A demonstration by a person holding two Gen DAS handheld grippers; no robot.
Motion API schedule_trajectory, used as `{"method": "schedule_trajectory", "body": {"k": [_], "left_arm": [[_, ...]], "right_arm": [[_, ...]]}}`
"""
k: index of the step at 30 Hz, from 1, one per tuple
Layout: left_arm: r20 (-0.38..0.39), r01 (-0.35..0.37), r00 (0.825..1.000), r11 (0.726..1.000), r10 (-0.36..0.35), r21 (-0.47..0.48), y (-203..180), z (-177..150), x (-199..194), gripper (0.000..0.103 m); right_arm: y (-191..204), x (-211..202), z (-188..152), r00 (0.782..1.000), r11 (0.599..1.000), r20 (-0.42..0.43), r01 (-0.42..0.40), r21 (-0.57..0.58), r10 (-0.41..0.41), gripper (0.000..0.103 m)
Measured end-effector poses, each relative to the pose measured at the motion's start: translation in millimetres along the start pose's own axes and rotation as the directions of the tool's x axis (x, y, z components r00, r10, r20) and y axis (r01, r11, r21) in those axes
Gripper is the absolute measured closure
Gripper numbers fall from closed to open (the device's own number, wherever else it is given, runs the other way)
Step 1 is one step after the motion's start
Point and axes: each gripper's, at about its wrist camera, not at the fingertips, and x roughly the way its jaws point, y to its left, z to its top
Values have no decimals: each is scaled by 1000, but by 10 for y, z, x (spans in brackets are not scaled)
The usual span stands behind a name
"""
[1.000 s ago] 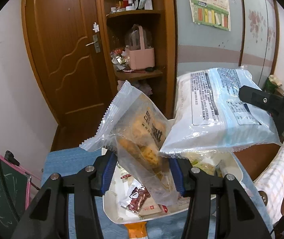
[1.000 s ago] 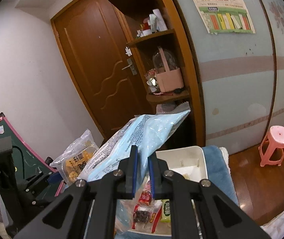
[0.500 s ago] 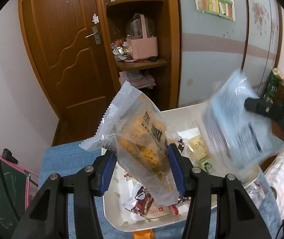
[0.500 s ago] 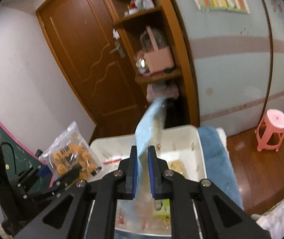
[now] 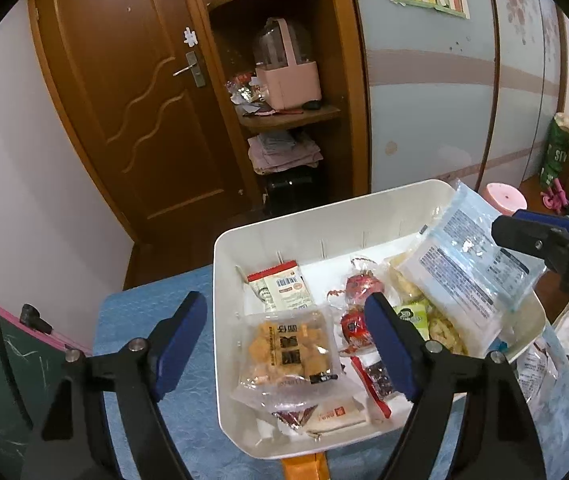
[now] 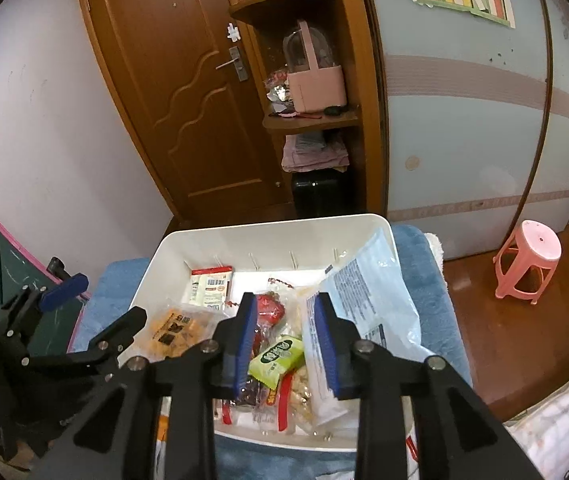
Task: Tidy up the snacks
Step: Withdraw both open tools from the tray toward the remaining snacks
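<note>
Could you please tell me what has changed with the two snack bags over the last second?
Both grippers let go: the left gripper dropped the orange snack bag into the white bin, and the right gripper dropped the blue bag against the bin's right wall. Both jaws now open. The bin stayed put.

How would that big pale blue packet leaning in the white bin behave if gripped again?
The pale blue packet looks like thin film: probably floppy and light. It leans on the white bin wall, so a nudge may topple it. Its glossy surface could be slippery.

You see a smooth, glossy white plastic bin [image 5: 284, 236] on rough blue cloth [image 5: 188, 408]. The snack packets [image 5: 464, 276] are shiny crinkled film. Behind, the wooden door [image 6: 188, 92] looks varnished.
</note>
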Motion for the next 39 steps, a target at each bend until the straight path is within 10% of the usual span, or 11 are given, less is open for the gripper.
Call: {"method": "schedule_trajectory", "body": {"k": [25, 39], "left_arm": [[9, -24, 1000, 1000, 24, -16, 93, -189, -820, 7], [61, 14, 998, 999, -11, -42, 248, -449, -1599, 0]], "right_arm": [[228, -730, -140, 998, 998, 59, 32, -60, -28, 72], [244, -1478, -412, 986, 989, 143, 99, -109, -83, 43]]}}
